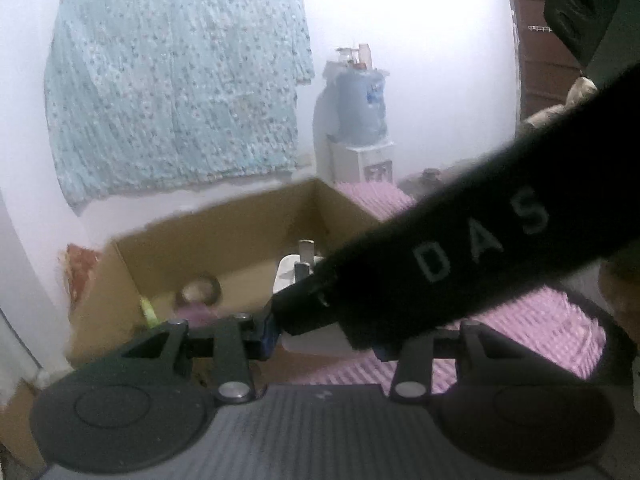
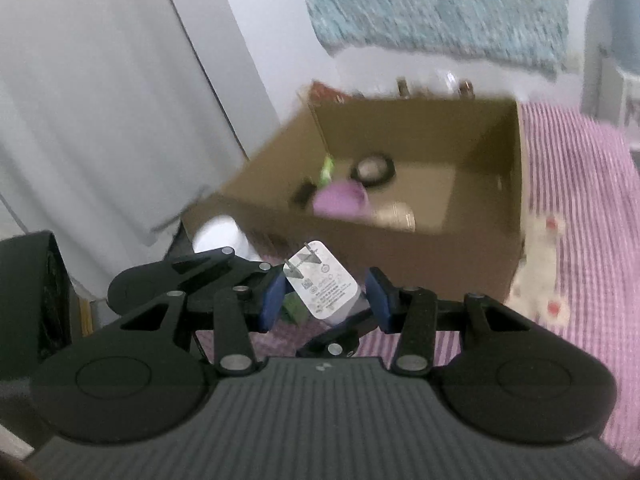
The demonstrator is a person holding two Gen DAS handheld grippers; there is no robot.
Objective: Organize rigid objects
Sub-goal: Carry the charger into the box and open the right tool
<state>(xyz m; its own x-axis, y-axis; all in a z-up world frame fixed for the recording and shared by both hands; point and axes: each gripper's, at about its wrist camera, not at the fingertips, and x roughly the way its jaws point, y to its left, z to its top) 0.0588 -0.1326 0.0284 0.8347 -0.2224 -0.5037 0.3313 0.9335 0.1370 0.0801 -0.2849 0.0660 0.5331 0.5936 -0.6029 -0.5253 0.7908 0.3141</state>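
Several items are stowed in the cardboard box (image 2: 472,200). A white charger (image 2: 322,284), gripped by both the left tongs (image 1: 324,334) and the right tongs (image 2: 326,300), is not yet boxed.

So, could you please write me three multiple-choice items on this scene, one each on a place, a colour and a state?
1. Where is the purple item?
A. On the striped bedding
B. Inside the cardboard box
C. Between the pads

2. What colour are the pads of the right hand-held gripper?
A. Red
B. Green
C. Blue

3. How are the prongs of the white charger?
A. Sticking out
B. Folded away
C. Plugged into a socket

Key: 1 B, since it lies on the box floor beside a round dark item; 2 C, since both pads show dark blue on either side of the charger; 3 A, since the metal prongs stand bare at the charger's upper end.
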